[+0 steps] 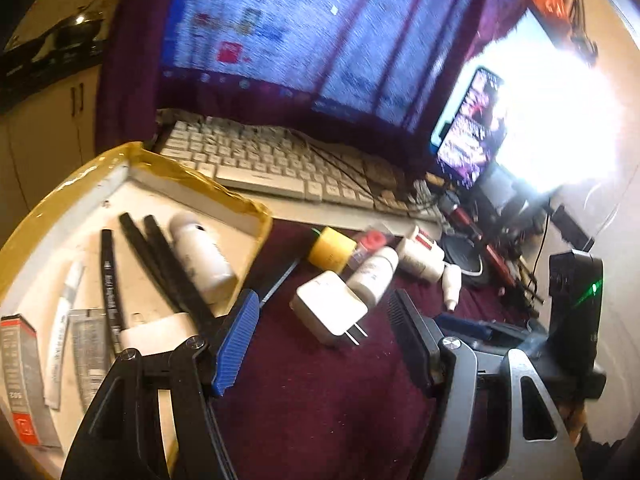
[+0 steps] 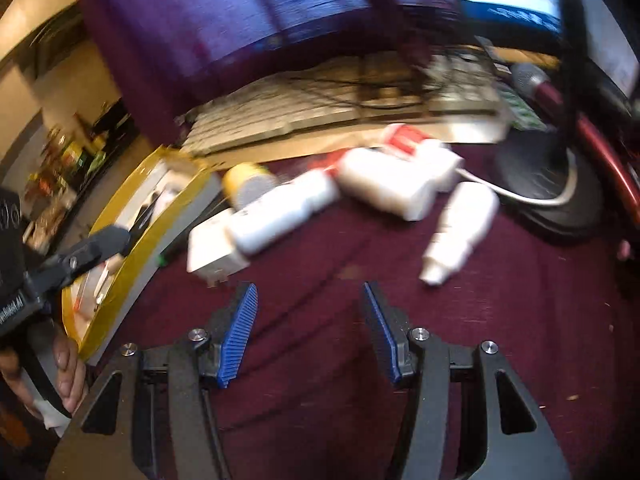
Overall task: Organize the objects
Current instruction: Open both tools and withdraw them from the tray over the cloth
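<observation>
Maroon cloth [image 2: 320, 400] covers the desk, cluttered, both views motion-blurred. Nearest: right gripper [image 2: 310, 332] with blue pads spread wide, nothing between them, low over bare cloth. Left gripper [image 1: 320, 340] also spread and empty, its left finger over the near edge of the tray [image 1: 208, 176], a white box with yellow-taped rim at the left side of the desk.

Tray already holds black pens [image 1: 160, 264], a white bottle [image 1: 202, 256], tubes and a small carton.

Loose items still lie on the cloth just past both grippers: white charger [image 1: 330, 308] with prongs toward the camera, touching a white dropper bottle [image 1: 372, 276]; beyond them a yellow cap [image 1: 331, 249] and a white-red adapter [image 1: 420, 256]; a second small white bottle [image 2: 460, 228] lies apart toward the right.

Likely step: pick the charger, nearest to the tray. Doing it well: close on its flat sides, not the prongs, and lift straight so the leaning bottle does not roll. Then set it in the tray's free corner.

Farther back: keyboard [image 1: 280, 160], monitor [image 1: 300, 32], phone [image 1: 468, 128].
</observation>
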`<state>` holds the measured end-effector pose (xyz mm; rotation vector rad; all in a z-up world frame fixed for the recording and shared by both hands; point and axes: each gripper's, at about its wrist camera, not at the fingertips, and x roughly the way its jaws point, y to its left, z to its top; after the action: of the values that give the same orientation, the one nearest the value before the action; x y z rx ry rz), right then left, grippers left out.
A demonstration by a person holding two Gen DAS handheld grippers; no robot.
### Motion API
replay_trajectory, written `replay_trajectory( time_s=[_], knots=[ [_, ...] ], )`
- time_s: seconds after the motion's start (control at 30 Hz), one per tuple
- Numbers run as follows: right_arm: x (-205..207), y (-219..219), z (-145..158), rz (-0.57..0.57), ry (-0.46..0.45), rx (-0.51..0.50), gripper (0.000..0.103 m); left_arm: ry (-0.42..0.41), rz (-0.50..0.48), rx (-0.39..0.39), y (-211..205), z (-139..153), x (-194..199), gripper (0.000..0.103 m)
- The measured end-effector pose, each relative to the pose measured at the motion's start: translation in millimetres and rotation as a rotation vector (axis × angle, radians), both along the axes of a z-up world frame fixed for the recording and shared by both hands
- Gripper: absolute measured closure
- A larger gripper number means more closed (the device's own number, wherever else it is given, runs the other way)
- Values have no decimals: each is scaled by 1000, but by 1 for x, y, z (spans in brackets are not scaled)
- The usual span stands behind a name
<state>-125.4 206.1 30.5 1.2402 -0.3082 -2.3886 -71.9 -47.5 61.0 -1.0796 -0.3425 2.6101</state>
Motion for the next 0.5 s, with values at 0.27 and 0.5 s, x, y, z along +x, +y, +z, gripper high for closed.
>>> replay_trajectory(
  time_s=[0.27,0.5],
  knots=[
    [-12,43,-3,-167,-16,36,50,-75,-55,-22,28,-17,-10,41],
    [-31,43,-5,-217,-4,81,57,-134,-66,-68,43,-29,-14,41]
  ],
)
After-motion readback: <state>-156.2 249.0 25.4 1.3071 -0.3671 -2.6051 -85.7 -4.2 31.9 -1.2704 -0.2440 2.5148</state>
